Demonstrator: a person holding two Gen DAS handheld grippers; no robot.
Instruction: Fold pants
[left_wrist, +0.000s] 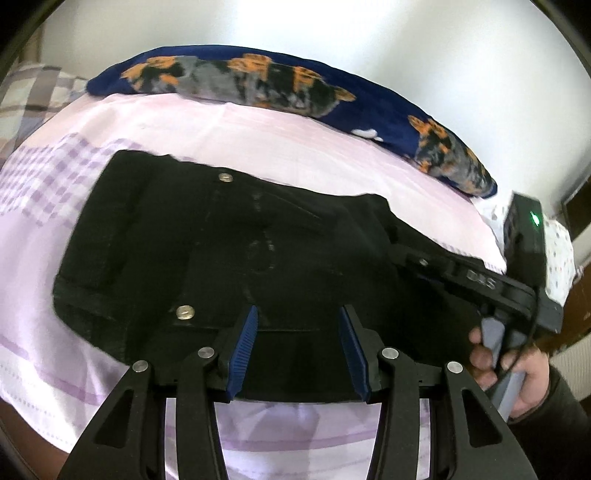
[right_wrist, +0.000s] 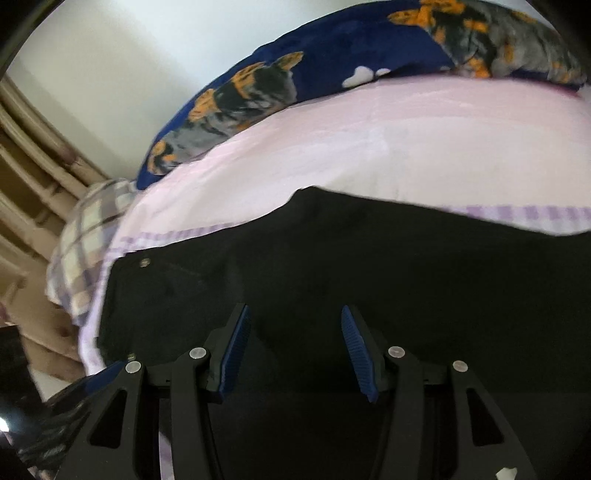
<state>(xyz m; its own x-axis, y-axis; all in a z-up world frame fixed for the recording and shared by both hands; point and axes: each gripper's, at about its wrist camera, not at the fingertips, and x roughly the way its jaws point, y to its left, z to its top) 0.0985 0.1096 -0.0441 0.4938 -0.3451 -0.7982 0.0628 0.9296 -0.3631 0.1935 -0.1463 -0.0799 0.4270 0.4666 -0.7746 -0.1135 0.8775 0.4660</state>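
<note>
From the left wrist camera, the black pants (left_wrist: 229, 251) lie on a pink bedsheet (left_wrist: 258, 140) with lilac checked bands, already looking doubled into a compact rectangle; two metal snaps (left_wrist: 185, 312) show on the near and far edges at the left end. The left gripper (left_wrist: 298, 350) hovers low over the near edge of the cloth with its blue-padded jaws spread wide and nothing between them, probably placed there to press the fold flat or to take the edge for another fold. At the right, the right gripper (left_wrist: 402, 254) reaches in over the pants' right end, held by the person's right hand (left_wrist: 517, 373); its fingertips are lost against the black fabric, so its opening cannot be judged here. A navy patterned blanket (left_wrist: 295, 85) runs along the far side of the bed, well apart from the pants, and a checked pillow (left_wrist: 33, 92) sits at the far left. Nothing lies on the pants themselves.

From the right wrist camera, the right gripper (right_wrist: 295, 347) is spread wide and empty, just above the pants (right_wrist: 369, 266), which fill the lower frame. One snap (right_wrist: 144, 263) marks the left corner. The bedsheet (right_wrist: 369, 147) beyond is bare up to the blanket (right_wrist: 295, 74); the checked pillow (right_wrist: 88, 236) sits at the bed's left edge. The other gripper is the only near obstacle.
</note>
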